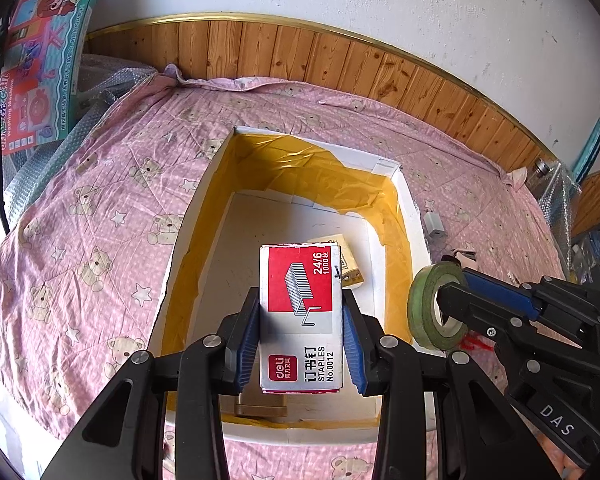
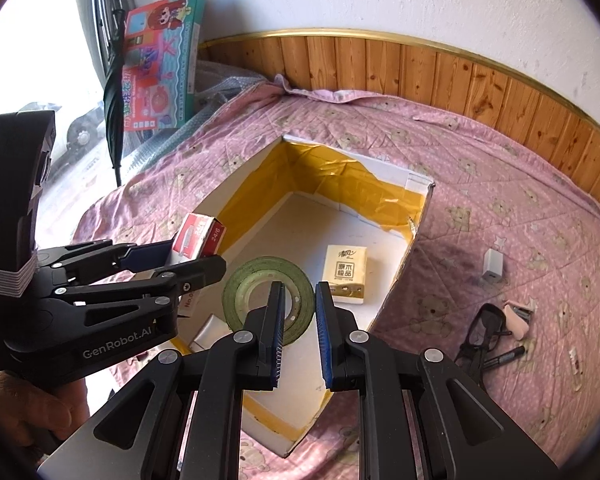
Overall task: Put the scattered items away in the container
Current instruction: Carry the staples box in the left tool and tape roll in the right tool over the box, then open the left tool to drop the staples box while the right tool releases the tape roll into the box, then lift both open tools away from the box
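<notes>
Pink quilt [image 1: 100, 216] (wood-panel wall [image 1: 284, 52] behind)

Counted, per kind:
- Grippers: 2, left gripper [image 1: 301, 316], right gripper [image 2: 298, 334].
- Staple box [image 1: 300, 316]: 1.
- Green tape roll [image 2: 260, 280]: 1.
- Tissue pack [image 2: 345, 274]: 1.
- White open box [image 2: 244, 184]: 1.
- White charger [image 2: 493, 267]: 1.
- Glasses [image 2: 482, 330]: 1 pr.
- Pen [image 2: 508, 354]: 1.
- Toy carton [image 2: 160, 64]: 1.
- Umbrella [image 2: 114, 92]: 1.

Staple box [image 1: 302, 320] reads "deli STAPLES No.0012, 24/6"; left gripper [image 2: 188, 258] body "GenRobot.AI".
</notes>
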`<state>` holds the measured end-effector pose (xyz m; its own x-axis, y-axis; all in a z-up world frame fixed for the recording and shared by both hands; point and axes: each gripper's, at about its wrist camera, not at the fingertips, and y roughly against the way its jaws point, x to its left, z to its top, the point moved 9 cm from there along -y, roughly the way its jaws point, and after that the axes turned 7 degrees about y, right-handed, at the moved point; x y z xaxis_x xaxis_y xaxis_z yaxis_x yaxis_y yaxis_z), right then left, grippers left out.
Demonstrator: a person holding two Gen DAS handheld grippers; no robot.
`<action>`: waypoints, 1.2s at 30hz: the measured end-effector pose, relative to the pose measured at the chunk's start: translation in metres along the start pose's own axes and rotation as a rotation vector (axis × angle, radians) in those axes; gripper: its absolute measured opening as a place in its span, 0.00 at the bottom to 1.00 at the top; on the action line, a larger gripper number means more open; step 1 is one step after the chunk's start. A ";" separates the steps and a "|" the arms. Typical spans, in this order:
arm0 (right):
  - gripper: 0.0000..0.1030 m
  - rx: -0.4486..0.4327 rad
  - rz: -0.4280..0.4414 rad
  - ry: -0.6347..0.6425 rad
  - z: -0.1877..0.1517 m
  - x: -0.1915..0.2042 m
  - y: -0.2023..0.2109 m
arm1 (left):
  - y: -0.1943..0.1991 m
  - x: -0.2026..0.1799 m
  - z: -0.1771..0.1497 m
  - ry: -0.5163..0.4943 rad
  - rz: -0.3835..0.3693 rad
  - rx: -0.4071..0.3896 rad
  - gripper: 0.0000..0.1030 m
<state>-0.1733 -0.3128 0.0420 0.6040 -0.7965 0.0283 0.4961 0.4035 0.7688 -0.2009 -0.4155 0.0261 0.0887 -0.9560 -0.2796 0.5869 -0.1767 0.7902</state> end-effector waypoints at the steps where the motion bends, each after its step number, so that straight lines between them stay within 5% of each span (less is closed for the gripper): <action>1: 0.16 0.007 0.002 0.000 0.000 -0.001 -0.003 | -0.002 0.000 0.001 -0.002 0.001 0.005 0.38; 28: 0.16 0.093 0.081 0.024 0.007 -0.011 -0.056 | -0.063 0.013 0.037 -0.014 0.067 0.104 0.38; 36: 0.18 0.083 0.110 -0.048 -0.002 -0.017 -0.057 | -0.070 0.024 0.038 0.052 0.072 0.113 0.50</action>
<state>-0.2100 -0.3213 -0.0036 0.6204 -0.7709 0.1444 0.3737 0.4524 0.8097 -0.2706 -0.4348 -0.0156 0.1707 -0.9542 -0.2456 0.4831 -0.1362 0.8649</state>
